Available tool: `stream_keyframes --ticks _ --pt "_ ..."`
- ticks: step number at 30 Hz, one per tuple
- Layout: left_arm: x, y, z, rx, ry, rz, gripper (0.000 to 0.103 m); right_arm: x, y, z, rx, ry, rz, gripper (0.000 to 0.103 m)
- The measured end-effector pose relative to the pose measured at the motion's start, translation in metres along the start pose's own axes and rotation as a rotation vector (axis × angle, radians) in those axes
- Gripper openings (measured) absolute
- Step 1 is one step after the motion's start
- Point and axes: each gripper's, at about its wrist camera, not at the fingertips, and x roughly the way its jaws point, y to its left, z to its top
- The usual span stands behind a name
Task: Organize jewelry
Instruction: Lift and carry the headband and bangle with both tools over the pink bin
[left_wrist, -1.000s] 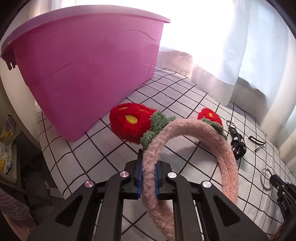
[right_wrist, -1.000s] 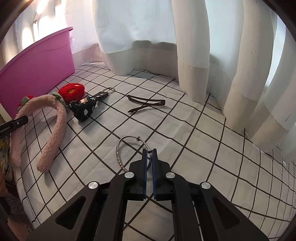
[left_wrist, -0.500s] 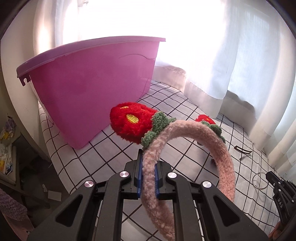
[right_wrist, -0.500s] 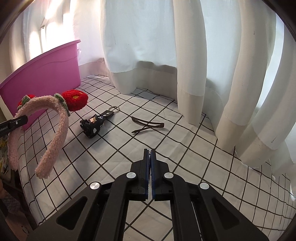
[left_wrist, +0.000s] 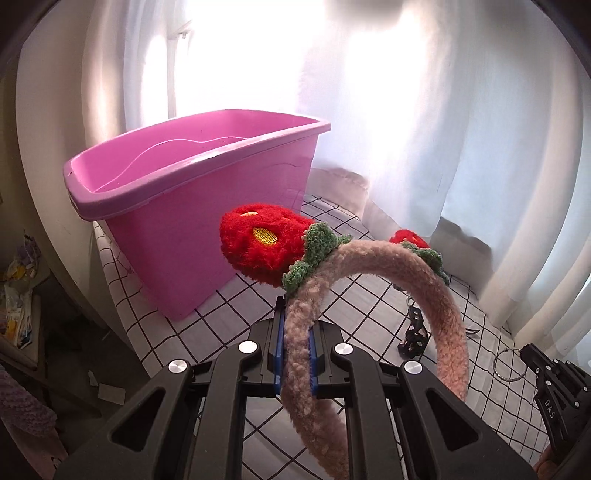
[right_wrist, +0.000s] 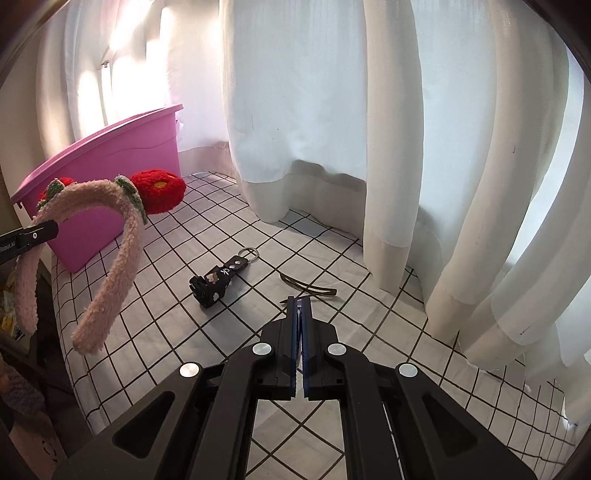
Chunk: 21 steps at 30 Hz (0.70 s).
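We are holding a fuzzy pink headband (left_wrist: 373, 258) with two red flower puffs in the air before the pink bin (left_wrist: 192, 206), the left gripper (left_wrist: 294, 354) fingers pinching its band. Our right gripper (right_wrist: 299, 332) fingers are gripping one thin metal ring (left_wrist: 511, 363), seen only from the left wrist. Only the right wrist is showing one black keychain (right_wrist: 216, 280) and one hair clip (right_wrist: 308, 288) lying on the checked table (right_wrist: 177, 317).

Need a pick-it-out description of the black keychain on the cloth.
Start at the pink bin, then move right along the checked cloth. The black keychain lies there, beside the brown hair clip. It alone has a metal ring on a studded strap.
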Motion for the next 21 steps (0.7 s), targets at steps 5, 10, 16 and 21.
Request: stream_keyframes --ticks 5,10,16,21 --pt "-0.027 -0.001 0.022 -0.025 -0.037 0.011 0.010 -0.017 0.008 0.026 -0.033 -0.023 0.041 0.002" --pt "-0.054 0.006 0.041 -0.059 -0.077 0.057 0.010 -0.031 0.024 0.053 -0.089 -0.046 0.095 0.002" --pt "-0.073 0.030 0.064 -0.097 -0.108 0.079 0.010 -0.039 0.051 0.087 -0.162 -0.076 0.129 0.002" --pt "-0.075 0.055 0.090 -0.101 -0.132 0.065 0.010 -0.047 0.080 0.126 -0.164 -0.119 0.141 0.002"
